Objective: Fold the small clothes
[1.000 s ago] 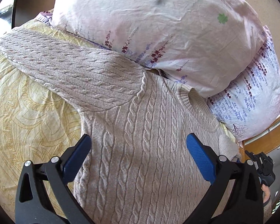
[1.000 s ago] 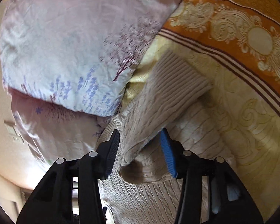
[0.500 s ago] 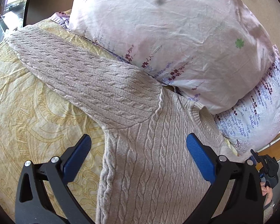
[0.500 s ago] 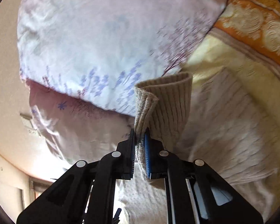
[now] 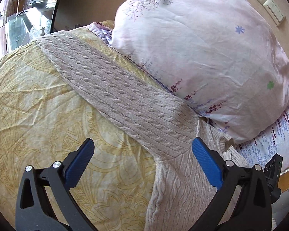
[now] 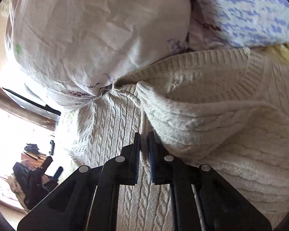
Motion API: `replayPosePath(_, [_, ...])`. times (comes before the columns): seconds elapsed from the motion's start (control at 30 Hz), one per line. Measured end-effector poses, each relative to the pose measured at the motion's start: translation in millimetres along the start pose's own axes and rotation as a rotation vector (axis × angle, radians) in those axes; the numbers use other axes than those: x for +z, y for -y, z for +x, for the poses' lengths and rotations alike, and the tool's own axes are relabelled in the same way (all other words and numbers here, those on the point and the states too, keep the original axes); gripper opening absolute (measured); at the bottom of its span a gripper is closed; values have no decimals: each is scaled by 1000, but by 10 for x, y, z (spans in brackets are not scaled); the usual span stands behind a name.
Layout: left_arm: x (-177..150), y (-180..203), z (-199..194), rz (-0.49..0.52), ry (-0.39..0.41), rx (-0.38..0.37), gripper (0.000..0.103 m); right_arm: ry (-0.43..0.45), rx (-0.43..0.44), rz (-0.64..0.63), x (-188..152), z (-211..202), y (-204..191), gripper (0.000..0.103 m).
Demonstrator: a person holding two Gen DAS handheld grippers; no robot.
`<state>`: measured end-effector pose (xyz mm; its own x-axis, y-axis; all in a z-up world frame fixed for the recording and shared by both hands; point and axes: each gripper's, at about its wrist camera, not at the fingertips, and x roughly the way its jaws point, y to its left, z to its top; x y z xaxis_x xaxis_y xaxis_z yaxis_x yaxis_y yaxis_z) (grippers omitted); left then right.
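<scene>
Sweater (image 5: pixel 175 188): right claw (image 6: pixel 144 154), clenched on sleeve (image 6: pixel 183 123), now swinging it across the body; left claw (image 5: pixel 142 161) hovering released.

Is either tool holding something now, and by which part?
The right tool pinches the cable-knit sweater by its sleeve; the left tool holds nothing.

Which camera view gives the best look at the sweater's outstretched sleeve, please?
The left wrist view: the sleeve lies flat across the yellow bedspread. The right wrist view shows only the sweater's body and collar.
</scene>
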<state>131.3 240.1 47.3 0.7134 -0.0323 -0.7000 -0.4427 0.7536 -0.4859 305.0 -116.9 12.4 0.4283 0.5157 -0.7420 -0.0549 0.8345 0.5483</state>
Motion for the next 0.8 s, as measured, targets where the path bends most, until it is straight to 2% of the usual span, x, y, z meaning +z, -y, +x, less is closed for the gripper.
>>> replayPosePath(0.1, [97,-99,-49,-24,19,12,101,3,-102,-130,-10,35,-223,12])
replayPosePath(0.13, [121,-120,-62,-25,26,19,101,1,-124,-159,-19,57,-264,19])
replayPosePath(0.17, [140,-131,-58,-25,30,26,101,-5,-132,-181,-36,82,-302,32])
replayPosePath(0.23, [176,-158,-50,-29,30,33,101,-6,-149,-216,-44,162,-407,44])
replayPosePath(0.27, [192,-166,-42,-33,29,34,101,-2,-179,-244,-48,209,-471,44])
replayPosePath(0.33, [208,-172,-25,-38,26,33,101,5,-265,-306,-90,281,-575,44])
replayPosePath(0.37, [211,-177,-17,-37,26,33,101,3,-301,-328,-95,354,-637,39])
replayPosePath(0.4, [214,-180,-12,-36,26,33,101,15,-349,-345,-87,387,-654,33])
replayPosePath(0.43, [217,-186,-11,-35,26,33,101,23,-390,-356,-67,409,-674,17])
replayPosePath(0.47, [220,-195,-4,-36,26,35,101,22,-401,-352,-34,424,-684,10])
replayPosePath(0.57, [246,-248,10,-48,27,43,101,20,-309,-265,100,351,-657,8])
replayPosePath(0.63, [278,-294,12,-61,32,42,101,30,-138,-208,132,239,-703,8])
replayPosePath(0.7, [331,-324,6,-72,39,38,97,6,-5,-184,94,235,-803,7])
replayPosePath(0.8, [414,-361,27,-94,38,31,90,-68,47,-229,-53,401,-930,7])
